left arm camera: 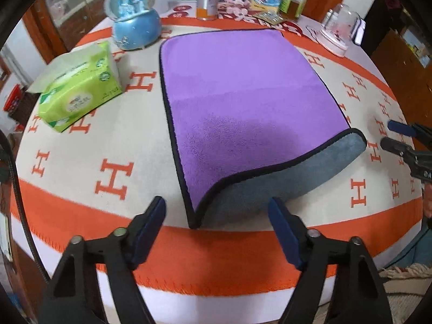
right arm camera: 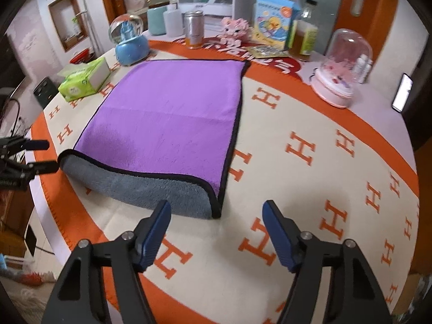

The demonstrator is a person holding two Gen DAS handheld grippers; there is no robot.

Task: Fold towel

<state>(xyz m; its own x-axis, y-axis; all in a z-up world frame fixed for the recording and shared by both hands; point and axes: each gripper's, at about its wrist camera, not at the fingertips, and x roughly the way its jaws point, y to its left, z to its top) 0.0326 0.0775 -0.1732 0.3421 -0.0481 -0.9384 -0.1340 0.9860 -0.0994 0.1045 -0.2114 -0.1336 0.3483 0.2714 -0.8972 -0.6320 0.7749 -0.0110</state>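
- Left wrist view: The left gripper (left arm camera: 217, 213) is spread wide with nothing between its blue-padded fingers (left arm camera: 151, 221). Just ahead of them lies the purple plush towel with black edging (left arm camera: 237, 94), its near edge rolled over to show a grey underside, on the cream-and-orange H-patterned blanket (left arm camera: 116, 178). The right gripper (left arm camera: 388, 135) hovers beyond the right finger, close to the towel's curled corner. A green tissue pack (left arm camera: 78, 89) sits ahead-left.
- Right wrist view: The right gripper (right arm camera: 216, 213) is likewise wide open and empty; the towel (right arm camera: 167, 113) lies ahead-left of its fingers (right arm camera: 278, 226), its near corner just beyond the left fingertip. The left gripper (right arm camera: 44, 155) sits at the towel's far-left curled corner, parted.
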